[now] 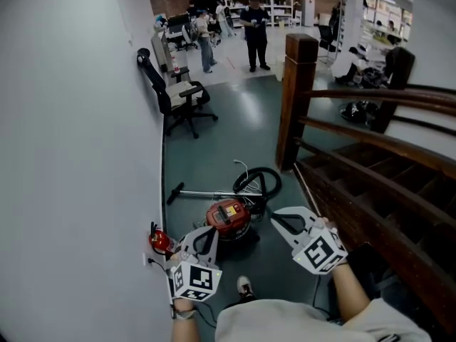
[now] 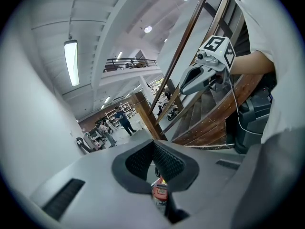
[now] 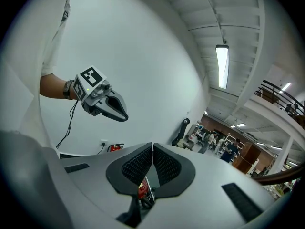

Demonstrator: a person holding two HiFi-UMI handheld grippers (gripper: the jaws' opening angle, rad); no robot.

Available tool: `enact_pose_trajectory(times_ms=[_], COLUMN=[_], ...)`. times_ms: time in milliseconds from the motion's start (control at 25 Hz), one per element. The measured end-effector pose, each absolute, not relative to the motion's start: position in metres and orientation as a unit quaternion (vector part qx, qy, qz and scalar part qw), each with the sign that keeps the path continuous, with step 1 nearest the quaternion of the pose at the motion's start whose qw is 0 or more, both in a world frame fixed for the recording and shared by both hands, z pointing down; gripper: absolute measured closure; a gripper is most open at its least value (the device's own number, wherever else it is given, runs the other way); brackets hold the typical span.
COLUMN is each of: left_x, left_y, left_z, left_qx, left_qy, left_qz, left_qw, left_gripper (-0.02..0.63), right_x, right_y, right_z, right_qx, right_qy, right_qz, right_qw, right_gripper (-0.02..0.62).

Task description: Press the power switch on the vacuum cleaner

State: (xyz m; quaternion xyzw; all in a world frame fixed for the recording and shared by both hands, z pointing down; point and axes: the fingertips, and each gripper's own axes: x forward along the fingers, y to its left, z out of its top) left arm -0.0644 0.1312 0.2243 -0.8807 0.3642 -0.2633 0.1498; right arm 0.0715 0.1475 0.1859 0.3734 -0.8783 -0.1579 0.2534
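Both tools are held in the air above the floor, neither touching anything.

Left gripper [image 2: 153, 146]: its own view shows the two ribbed pads pressed together at the tips with nothing pinched between them. In the head view it sits at lower centre-left, jaws pointing up-frame toward the machine.

Right gripper [image 3: 152, 148]: its pads are likewise pressed together, and nothing is held. In the head view it sits at lower centre-right, apart from the left gripper, with its jaws angled toward upper left.

Vacuum cleaner [image 1: 228, 218]: a red canister standing on the grey-green floor [image 1: 235, 120] just below the middle of the head view, between the two grippers and just up-frame of their tips. Its dark hose [image 1: 261, 181] lies coiled beyond it, and a metal wand [image 1: 206, 193] runs left from there. The power switch is probably on the dark top of the canister, but it is too small to make out.

Surroundings: a white wall [image 1: 71, 134] fills the left side, with a red fire extinguisher [image 1: 160, 241] at its foot. A black office chair [image 1: 178, 95] stands further up-frame. A wooden staircase [image 1: 370, 177] with its post [image 1: 298, 98] occupies the right. A person [image 1: 255, 23] stands at upper centre.
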Motion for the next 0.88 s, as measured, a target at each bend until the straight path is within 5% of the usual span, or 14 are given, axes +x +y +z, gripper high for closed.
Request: enact_pose_trajectory(times_ms=[880], left_x=[-0.085], left_y=[-0.001], left_z=[0.23], left_qx=[-0.889], left_qy=[0.344], left_qz=[-0.262], left_qw=[0.149], left_gripper=[0.605], right_x=[0.05], right_y=[0.014], right_z=[0.197], right_qx=[0.397], right_qy=[-0.862], right_qz=[-0.154], right_qw=[0.275], right_gripper=[0.565])
